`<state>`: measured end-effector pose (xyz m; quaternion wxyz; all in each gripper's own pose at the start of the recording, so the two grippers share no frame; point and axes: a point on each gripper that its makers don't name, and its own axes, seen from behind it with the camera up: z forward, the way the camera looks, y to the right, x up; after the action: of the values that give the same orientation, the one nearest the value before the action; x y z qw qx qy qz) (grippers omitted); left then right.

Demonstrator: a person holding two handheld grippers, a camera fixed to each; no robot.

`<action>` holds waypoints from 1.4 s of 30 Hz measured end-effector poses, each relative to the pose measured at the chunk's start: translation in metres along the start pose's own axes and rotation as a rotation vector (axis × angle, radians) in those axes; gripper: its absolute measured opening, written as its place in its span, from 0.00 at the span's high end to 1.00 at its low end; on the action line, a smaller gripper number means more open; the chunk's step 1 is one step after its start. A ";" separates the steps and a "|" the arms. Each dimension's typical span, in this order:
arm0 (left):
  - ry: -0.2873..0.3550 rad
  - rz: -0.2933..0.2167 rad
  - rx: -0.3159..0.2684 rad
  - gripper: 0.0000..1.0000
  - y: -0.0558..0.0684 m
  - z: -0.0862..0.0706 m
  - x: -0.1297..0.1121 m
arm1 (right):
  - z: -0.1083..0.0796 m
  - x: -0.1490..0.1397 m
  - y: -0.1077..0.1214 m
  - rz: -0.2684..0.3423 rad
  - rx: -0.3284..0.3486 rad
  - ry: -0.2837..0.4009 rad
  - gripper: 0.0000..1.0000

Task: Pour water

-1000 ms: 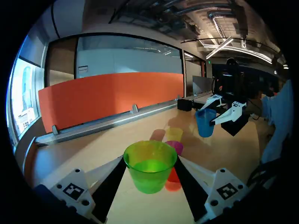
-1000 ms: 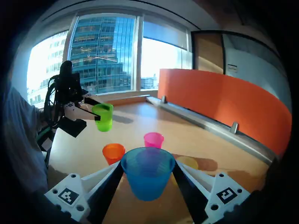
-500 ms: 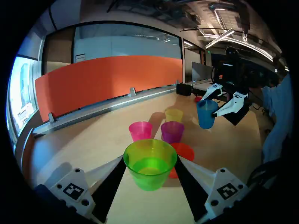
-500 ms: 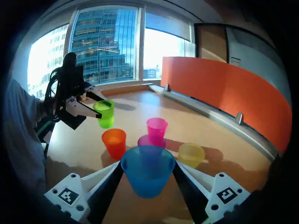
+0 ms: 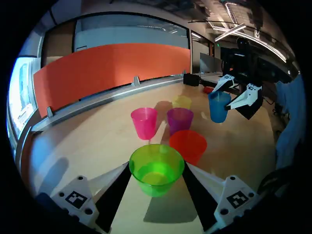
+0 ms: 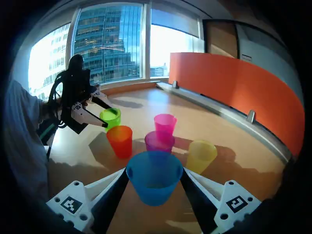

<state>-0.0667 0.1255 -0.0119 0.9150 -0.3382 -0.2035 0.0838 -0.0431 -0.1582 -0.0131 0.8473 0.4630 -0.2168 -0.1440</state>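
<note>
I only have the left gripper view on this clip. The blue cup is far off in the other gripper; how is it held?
Observer: In the right gripper view the blue cup stands upright between both fingers of the right gripper, one pressing on each side.
Reviewer: The yellow cup is half hidden behind the purple cup for me.
Observer: From that side the yellow cup shows whole, standing on the table apart from the purple cup.
Reviewer: What lies behind the left gripper?
Observer: Tall windows with high-rise buildings outside.

Orange partition behind wooden table; tall windows beyond.
</note>
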 end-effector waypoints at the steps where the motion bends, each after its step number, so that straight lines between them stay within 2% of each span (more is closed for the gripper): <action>1: -0.006 0.000 -0.001 0.11 0.000 0.001 -0.002 | 0.000 -0.002 0.000 -0.002 0.000 -0.003 0.07; 12: -0.031 -0.011 -0.005 0.11 0.002 0.006 -0.015 | 0.006 -0.008 0.000 -0.009 -0.001 -0.017 0.07; 26: -0.028 -0.037 -0.004 0.10 -0.002 0.003 -0.020 | 0.009 -0.008 0.001 -0.009 -0.006 -0.021 0.07; 32: -0.034 -0.042 0.002 0.03 -0.005 0.000 -0.021 | 0.011 -0.007 0.001 -0.011 -0.006 -0.021 0.07; 42: -0.069 -0.014 0.018 0.02 -0.007 -0.007 -0.034 | 0.015 -0.014 0.002 -0.009 -0.011 -0.025 0.07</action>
<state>-0.0941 0.1064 -0.0227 0.9109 -0.3254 -0.2367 0.0909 -0.0625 -0.1622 -0.0073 0.8463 0.4575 -0.2247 -0.1547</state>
